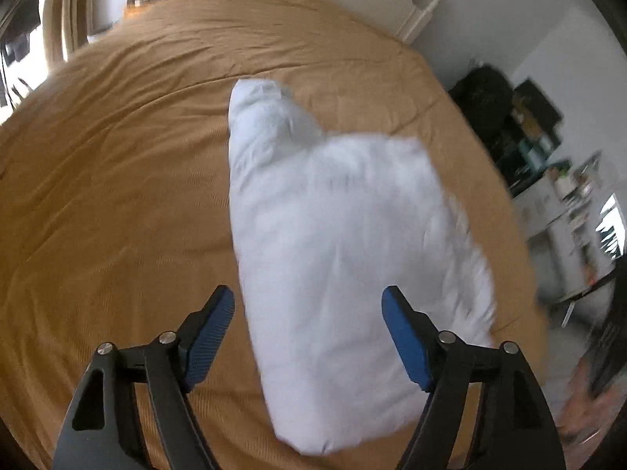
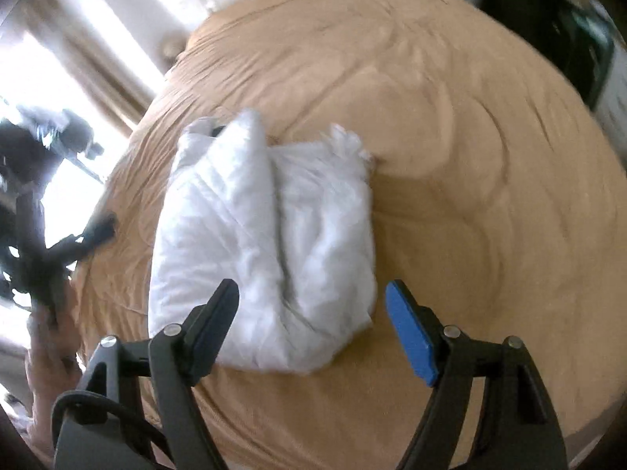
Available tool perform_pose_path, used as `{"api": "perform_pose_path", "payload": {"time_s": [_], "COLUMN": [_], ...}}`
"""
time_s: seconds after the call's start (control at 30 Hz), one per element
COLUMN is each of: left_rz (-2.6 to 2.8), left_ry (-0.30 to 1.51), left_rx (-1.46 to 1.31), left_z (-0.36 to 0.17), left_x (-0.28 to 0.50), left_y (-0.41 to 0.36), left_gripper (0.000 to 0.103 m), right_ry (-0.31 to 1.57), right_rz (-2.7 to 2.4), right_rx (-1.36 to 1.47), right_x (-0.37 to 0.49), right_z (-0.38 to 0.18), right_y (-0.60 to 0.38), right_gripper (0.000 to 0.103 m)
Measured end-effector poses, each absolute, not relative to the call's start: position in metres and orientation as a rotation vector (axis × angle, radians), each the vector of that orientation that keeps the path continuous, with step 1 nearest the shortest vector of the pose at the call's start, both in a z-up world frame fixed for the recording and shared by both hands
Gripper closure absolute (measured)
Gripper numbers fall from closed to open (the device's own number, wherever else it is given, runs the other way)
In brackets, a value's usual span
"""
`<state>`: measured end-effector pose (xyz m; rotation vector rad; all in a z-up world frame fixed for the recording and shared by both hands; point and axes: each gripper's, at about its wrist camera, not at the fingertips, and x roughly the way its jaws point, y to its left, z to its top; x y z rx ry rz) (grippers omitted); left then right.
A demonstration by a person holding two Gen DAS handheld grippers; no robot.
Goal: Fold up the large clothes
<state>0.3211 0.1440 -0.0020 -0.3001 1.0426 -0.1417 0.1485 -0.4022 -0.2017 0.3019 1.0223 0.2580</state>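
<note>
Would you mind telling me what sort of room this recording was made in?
Most likely a bedroom: a wide bed under a tan bedspread, a white headboard against the wall, and a folded white garment lying on top.

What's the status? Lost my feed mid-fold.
Left gripper open, empty. Right gripper open, empty. White garment lies folded on tan bedspread. Nothing in the way.

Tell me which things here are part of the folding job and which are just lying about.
Part of the job:
- white garment, folded into a bundle on the tan bedspread
- left claw and right claw, both open and clear of it

Just lying about:
- cluttered dark shelf beside the bed
- white headboard
</note>
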Motion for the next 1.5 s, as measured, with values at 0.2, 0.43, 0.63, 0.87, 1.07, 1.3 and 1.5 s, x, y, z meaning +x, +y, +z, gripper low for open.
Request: {"api": "perform_pose_path", "payload": {"time_s": [0.2, 0.43, 0.63, 0.87, 1.07, 1.3, 1.5], "left_rz": [-0.087, -0.071, -0.055, -0.020, -0.020, -0.008, -0.023], "left_ry": [0.977, 1.014, 1.022, 1.044, 1.055, 1.072, 1.085], "left_rx": [-0.203, -0.111, -0.060, -0.073, -0.068, -0.053, -0.099], "left_z": [-0.019, -0.065, -0.080, -0.086, -0.085, -0.085, -0.083], "left_x": [0.293, 0.300, 0.302, 0.310, 0.306, 0.310, 0.308], "left_y": [0.094, 0.072, 0.067, 0.073, 0.072, 0.068, 0.077], "left_gripper": [0.029, 0.015, 0.014, 0.014, 0.014, 0.014, 0.014], "right_ry": [1.020, 1.172, 1.277, 1.243, 1.123, 1.226, 1.115], "right_rz": [0.355, 0.430, 0.410, 0.293, 0.325, 0.224, 0.235], "right_rx": [0.200, 0.061, 0.033, -0.052, -0.100, -0.204, -0.085], "right_x": [0.196, 0.261, 0.282, 0.272, 0.272, 0.302, 0.239], "right_z": [-0.190, -0.239, -0.284, -0.271, -0.234, -0.288, -0.240], "right_y": [-0.334, -0.262, -0.262, -0.266, -0.238, -0.226, -0.270], "right_gripper": [0.043, 0.071, 0.094, 0.103, 0.102, 0.103, 0.101]}}
